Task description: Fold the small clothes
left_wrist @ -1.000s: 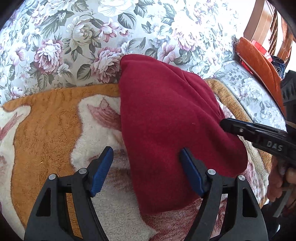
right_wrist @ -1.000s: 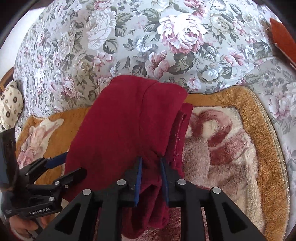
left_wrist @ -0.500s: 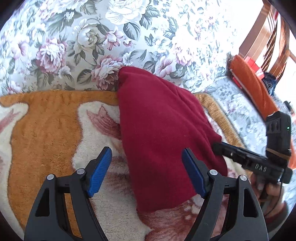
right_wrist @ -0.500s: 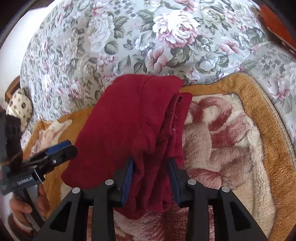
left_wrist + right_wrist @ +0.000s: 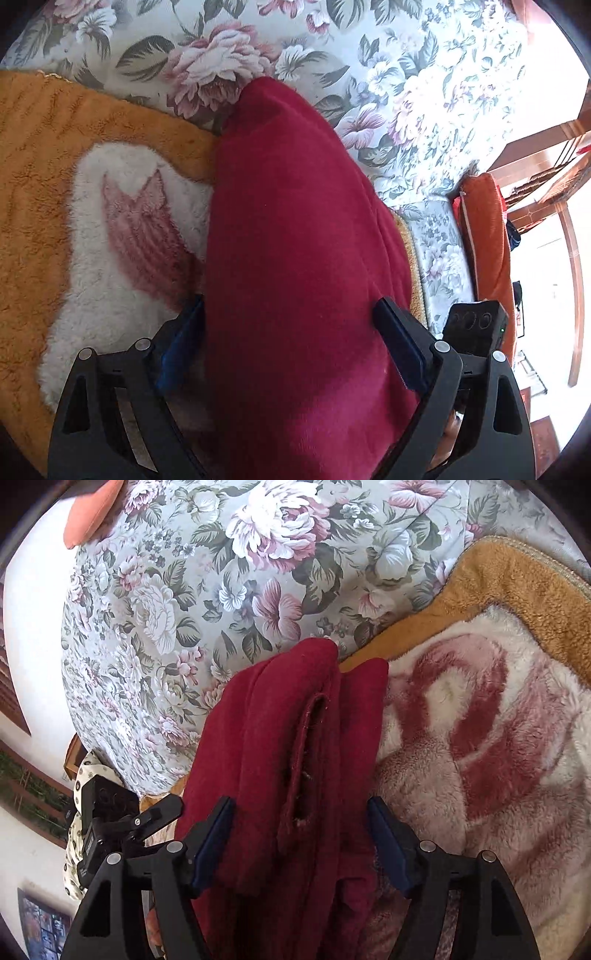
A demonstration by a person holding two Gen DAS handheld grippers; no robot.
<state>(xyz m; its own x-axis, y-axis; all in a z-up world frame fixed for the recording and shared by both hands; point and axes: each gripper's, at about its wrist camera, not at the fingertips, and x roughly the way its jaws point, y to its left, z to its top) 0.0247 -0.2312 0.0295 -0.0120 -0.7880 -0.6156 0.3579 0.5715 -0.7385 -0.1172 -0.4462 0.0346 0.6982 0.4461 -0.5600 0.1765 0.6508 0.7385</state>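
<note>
A dark red fleece garment [image 5: 295,240] lies folded lengthwise on a plush orange and white blanket [image 5: 55,192]. It runs from the sofa back toward me. My left gripper [image 5: 291,339] is open, its blue pads on either side of the garment's near end. In the right wrist view the garment [image 5: 295,738] shows a seamed slit along its top. My right gripper [image 5: 301,834] is open, its jaws on either side of the garment's near end. The left gripper's body [image 5: 110,819] shows at the left of that view.
A floral sofa back [image 5: 388,74] rises behind the blanket. An orange cushion [image 5: 487,236] and wooden chair frame [image 5: 546,155] stand at the right. The blanket's brown border [image 5: 517,583] curves along the right side. A spotted cloth [image 5: 81,782] sits at the far left.
My right gripper has let go of the garment and opened wide. Both grippers have moved forward and lower, so the garment's near end now lies between each pair of jaws.
</note>
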